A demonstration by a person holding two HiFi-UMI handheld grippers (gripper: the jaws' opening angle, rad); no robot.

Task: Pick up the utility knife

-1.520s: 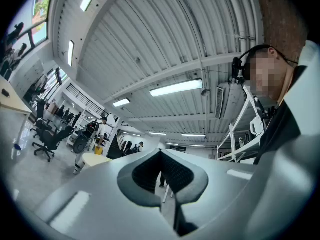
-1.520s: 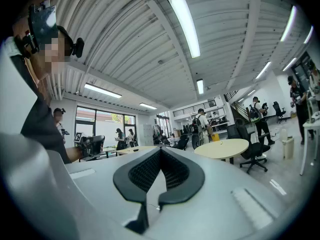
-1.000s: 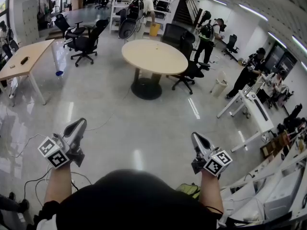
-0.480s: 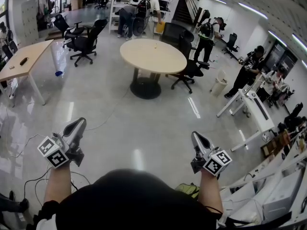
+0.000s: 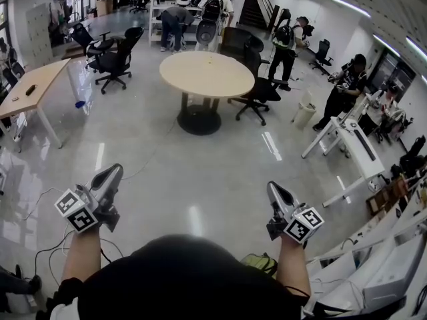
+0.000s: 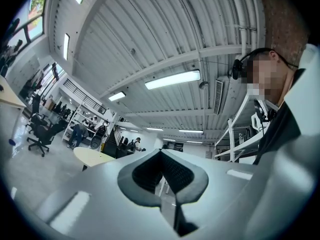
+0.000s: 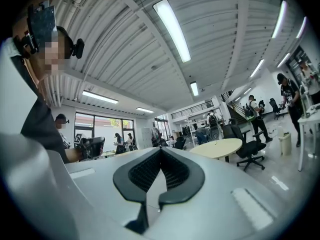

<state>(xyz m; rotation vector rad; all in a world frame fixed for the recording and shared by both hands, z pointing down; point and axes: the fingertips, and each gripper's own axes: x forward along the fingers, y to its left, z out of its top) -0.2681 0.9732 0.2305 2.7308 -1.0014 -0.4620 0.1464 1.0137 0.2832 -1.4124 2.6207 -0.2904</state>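
**A:** What is nearest the camera?

**B:** The person's two forearms, each holding a claw. The left claw [image 5: 112, 173] and the right claw [image 5: 275, 189] both point forward over glossy grey floor [image 5: 200, 172]. Each claw's two jaws are pressed together with nothing between them.

**A:** Where is the utility knife?

**B:** No utility knife can be made out anywhere. Neither claw carries it, and none lies on the floor just ahead.

**A:** Where might it be, then?

**B:** My guess is the round table [image 5: 193, 79] straight ahead, well apart from both claws. It stands roughly midway between them, so neither hand is plainly nearer. A yellowish speck [image 5: 212, 61] sits on the table's far half. It is too small to name, and its shape, colour detail and long axis cannot be told.

**A:** Anything else that could be it?

**B:** Far left stands a rectangular table [image 5: 47, 79] with a small dark object [image 5: 30, 90] on it, also too small to identify.

**A:** And beyond that?

**B:** Black office chairs [image 5: 257, 89] ring the round table. Behind them, people [image 5: 215, 9] stand at white shelves [image 5: 163, 9] along the back wall.
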